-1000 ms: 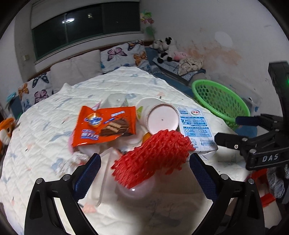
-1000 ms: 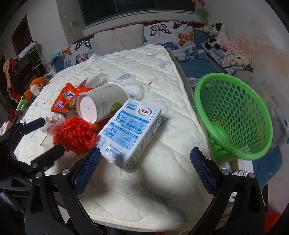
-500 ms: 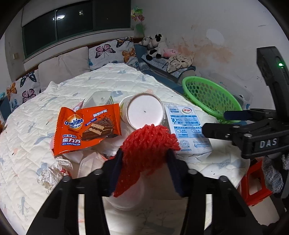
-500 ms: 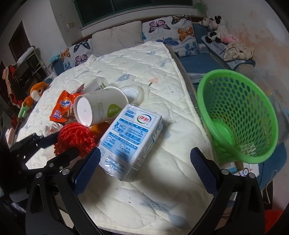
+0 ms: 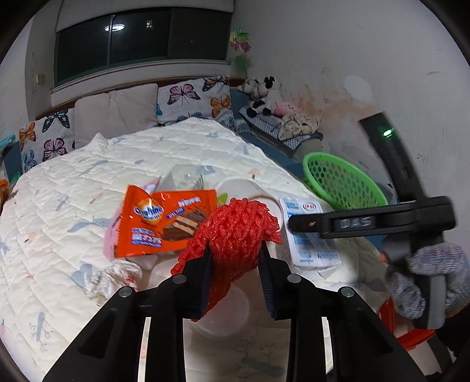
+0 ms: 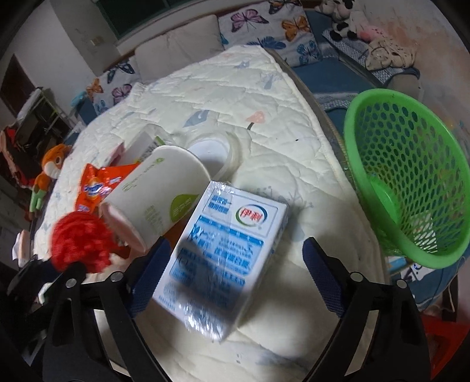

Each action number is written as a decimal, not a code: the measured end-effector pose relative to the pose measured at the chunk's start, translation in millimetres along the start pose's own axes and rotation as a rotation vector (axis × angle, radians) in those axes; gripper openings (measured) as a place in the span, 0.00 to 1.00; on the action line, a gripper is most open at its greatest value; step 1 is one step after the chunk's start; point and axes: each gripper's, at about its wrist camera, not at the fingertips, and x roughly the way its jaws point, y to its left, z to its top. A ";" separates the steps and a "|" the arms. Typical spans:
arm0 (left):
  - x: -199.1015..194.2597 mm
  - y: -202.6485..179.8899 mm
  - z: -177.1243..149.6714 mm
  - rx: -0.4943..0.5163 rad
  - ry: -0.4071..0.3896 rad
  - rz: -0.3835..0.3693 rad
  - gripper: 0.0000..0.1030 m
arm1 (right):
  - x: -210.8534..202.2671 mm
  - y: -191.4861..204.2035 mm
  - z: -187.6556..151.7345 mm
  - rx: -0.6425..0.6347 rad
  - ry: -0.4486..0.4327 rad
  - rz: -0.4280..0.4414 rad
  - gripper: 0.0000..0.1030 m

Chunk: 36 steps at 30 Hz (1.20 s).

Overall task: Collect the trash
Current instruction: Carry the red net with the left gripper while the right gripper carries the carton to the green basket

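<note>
Left gripper (image 5: 235,261): my jaws clenched on the red foam net (image 5: 232,235), which bulges up and forward out of them and hangs a little below; lifted off the bed. Beneath those jaws: a clear plastic lid (image 5: 223,311) lying flat on the quilt (image 5: 73,182). Just left of them: a crumpled white wrapper (image 5: 113,277). Just ahead and left: an orange Ovaltine packet (image 5: 164,223), face up, partly behind the net. Ahead: a white paper cup (image 5: 243,188) on its side, with a clear plastic container (image 5: 183,176) beyond it. Ahead and right: a blue-and-white milk carton (image 5: 308,232), lying flat. Right gripper (image 6: 235,276): my jaws released, spread wide, straddling the near end of that milk carton (image 6: 223,252); whether either pad touches it I cannot tell. Just ahead and left of these jaws: the paper cup (image 6: 155,202), its side resting against the carton. Left of them: the red net (image 6: 79,241) in my other jaws. Ahead of the cup: a clear round container (image 6: 211,152), then open quilt. Right of these jaws, off the bed edge: a green mesh basket (image 6: 411,188), tilted, open mouth toward me. Far: butterfly pillows (image 6: 264,20) at the head of the bed; soft toys (image 5: 261,94) on a bench by the wall.
</note>
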 end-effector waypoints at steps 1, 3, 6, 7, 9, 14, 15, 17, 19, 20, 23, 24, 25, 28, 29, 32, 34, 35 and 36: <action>-1.5 0.9 0.8 -0.002 -0.004 0.001 0.28 | 2.7 0.9 1.7 0.001 0.005 -0.006 0.86; -4.2 3.2 2.5 -0.008 -0.012 0.002 0.28 | 9.9 1.7 5.9 0.018 0.028 -0.021 0.86; -6.8 8.0 5.6 -0.017 -0.019 0.007 0.28 | 17.3 4.6 9.1 0.014 0.045 -0.027 0.83; -7.9 9.1 6.9 -0.020 -0.021 0.006 0.28 | 20.1 5.0 9.6 0.012 0.053 -0.032 0.80; -9.3 10.5 9.7 -0.023 -0.027 0.008 0.28 | 23.2 0.6 9.1 0.033 0.071 -0.012 0.79; -13.6 10.8 19.3 -0.040 -0.034 -0.009 0.28 | 3.5 -8.3 4.8 0.043 0.027 0.018 0.78; -13.6 7.9 22.4 -0.038 -0.035 -0.013 0.28 | -5.5 -12.5 3.8 0.046 0.006 0.032 0.77; -14.2 2.7 26.8 -0.031 -0.037 -0.018 0.28 | -17.6 -17.6 5.0 0.045 -0.028 0.049 0.77; -12.2 -5.8 34.4 -0.021 -0.042 -0.030 0.28 | -35.5 -27.8 6.4 0.042 -0.077 0.046 0.76; -10.7 -10.6 38.3 -0.018 -0.044 -0.040 0.28 | -44.9 -34.7 7.9 0.043 -0.107 0.039 0.76; -3.3 -27.3 50.3 -0.010 -0.042 -0.067 0.28 | -67.0 -59.3 14.4 0.058 -0.178 0.020 0.76; -0.3 -33.0 54.7 -0.005 -0.042 -0.073 0.28 | -73.3 -70.0 17.0 0.065 -0.199 0.007 0.76; 3.9 -41.1 59.6 0.001 -0.041 -0.085 0.28 | -76.9 -78.5 20.4 0.072 -0.213 -0.010 0.76; 16.3 -60.0 72.3 0.009 -0.035 -0.121 0.28 | -86.8 -110.5 26.4 0.096 -0.253 -0.061 0.76; 20.8 -66.7 77.0 0.012 -0.031 -0.134 0.28 | -88.2 -119.8 27.4 0.101 -0.263 -0.082 0.76; 41.2 -91.9 91.3 0.028 -0.009 -0.173 0.28 | -87.3 -152.7 29.9 0.118 -0.273 -0.142 0.76; 55.3 -106.6 96.8 0.041 0.006 -0.189 0.28 | -84.9 -171.5 28.4 0.129 -0.273 -0.167 0.76; 62.9 -113.7 99.7 0.045 0.016 -0.199 0.28 | -83.5 -179.5 28.1 0.134 -0.272 -0.175 0.76; 67.6 -118.4 101.9 0.046 0.022 -0.206 0.28 | -81.3 -187.9 26.7 0.137 -0.267 -0.180 0.76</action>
